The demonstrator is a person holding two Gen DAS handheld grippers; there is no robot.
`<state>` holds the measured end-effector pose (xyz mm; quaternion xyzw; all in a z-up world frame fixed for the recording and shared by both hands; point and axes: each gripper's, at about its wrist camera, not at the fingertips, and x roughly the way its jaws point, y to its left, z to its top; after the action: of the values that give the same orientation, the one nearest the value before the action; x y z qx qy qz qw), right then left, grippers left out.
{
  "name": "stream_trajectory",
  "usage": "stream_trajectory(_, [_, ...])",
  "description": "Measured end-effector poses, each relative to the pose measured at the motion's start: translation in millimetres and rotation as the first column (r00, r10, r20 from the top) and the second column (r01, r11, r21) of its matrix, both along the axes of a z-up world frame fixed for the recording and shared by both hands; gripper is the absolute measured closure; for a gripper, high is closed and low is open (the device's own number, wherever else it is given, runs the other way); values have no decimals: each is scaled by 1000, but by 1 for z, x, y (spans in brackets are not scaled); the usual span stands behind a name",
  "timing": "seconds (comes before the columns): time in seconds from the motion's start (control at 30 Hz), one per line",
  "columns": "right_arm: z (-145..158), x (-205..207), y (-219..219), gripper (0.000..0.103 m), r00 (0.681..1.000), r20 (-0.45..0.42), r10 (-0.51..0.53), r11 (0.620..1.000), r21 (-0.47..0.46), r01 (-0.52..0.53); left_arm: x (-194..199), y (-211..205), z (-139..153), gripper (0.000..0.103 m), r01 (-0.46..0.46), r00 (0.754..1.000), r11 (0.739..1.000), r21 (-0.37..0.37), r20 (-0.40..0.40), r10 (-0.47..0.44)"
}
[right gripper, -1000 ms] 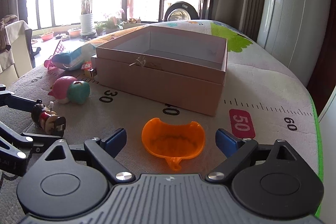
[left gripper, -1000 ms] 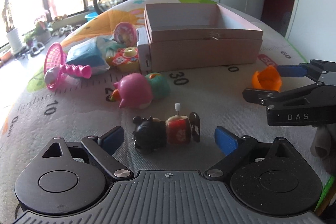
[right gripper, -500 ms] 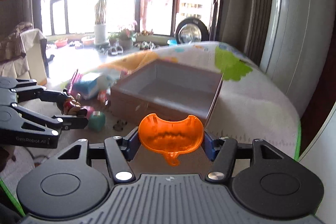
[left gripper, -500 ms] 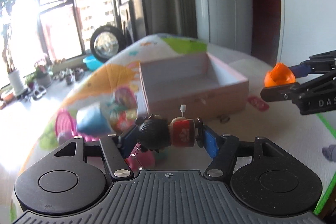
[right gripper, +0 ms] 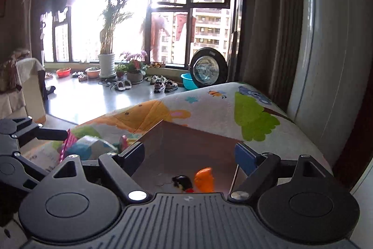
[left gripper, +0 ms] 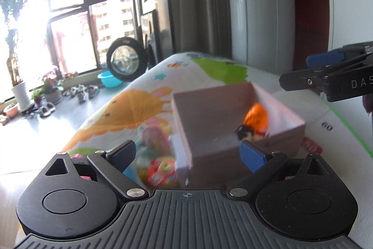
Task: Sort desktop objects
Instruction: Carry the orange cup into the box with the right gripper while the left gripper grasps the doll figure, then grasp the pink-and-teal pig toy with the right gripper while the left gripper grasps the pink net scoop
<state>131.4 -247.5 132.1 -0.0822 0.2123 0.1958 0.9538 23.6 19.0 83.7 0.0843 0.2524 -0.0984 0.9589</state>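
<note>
The open pink cardboard box (left gripper: 184,109) (right gripper: 163,130) sits on the printed play mat. Inside it lie the orange plastic piece (left gripper: 256,117) (right gripper: 205,179) and the black-haired wind-up doll (left gripper: 247,132) (right gripper: 183,182), side by side near the right wall. My left gripper (left gripper: 186,155) hovers above the box's near left corner, jaws opening, nothing between them. My right gripper (right gripper: 188,154) hangs over the box, jaws opening and empty; in the left wrist view it shows at the right edge (left gripper: 326,76).
Several toys lie left of the box: a red-and-yellow toy (left gripper: 160,170), a pink round toy (left gripper: 153,139), a blue packet (right gripper: 88,148) and a pink net (right gripper: 67,141). Beyond the mat's far edge (right gripper: 209,90) are a window sill with plants and shoes, and a tyre (right gripper: 208,68).
Both grippers rose over the box and opened. The doll left my left gripper and the orange piece left my right gripper; both now lie inside the box.
</note>
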Motion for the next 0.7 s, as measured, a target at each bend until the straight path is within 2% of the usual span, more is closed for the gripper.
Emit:
stream_trajectory(0.1, [-28,-18,34,17,992,-51,112,991,-67,-115,-21,20,-24,4,-35,997,998,55,-61,39])
stream_trajectory(0.17, [-47,-31,61,17,978,-96,186,976,-100,-195,-32,36,-35,4,-87,992,994,64,-90,93])
stream_trajectory(0.3, [-78,-38,112,17,945,-180,272,945,-134,-298,-38,74,-42,3,-234,964,972,5,-127,233])
stream_trajectory(0.4, [-94,-23,138,17,932,-254,257,951,-103,-290,-34,96,-40,3,-318,941,948,-33,-138,311])
stream_trajectory(0.5, [-105,-5,153,17,923,-317,219,967,-56,-248,-32,106,-36,3,-335,935,940,-59,-142,324])
stream_trajectory(0.53, [-107,-2,154,19,923,-321,212,970,-47,-239,-32,107,-35,3,-332,937,941,-67,-138,321])
stream_trajectory(0.57, [-109,1,154,31,923,-325,208,971,-44,-235,-31,107,-34,3,-329,939,941,-74,-135,317])
stream_trajectory(0.7, [-104,-10,136,35,927,-301,223,968,-40,-246,-12,105,-32,3,-331,938,936,-121,-150,312])
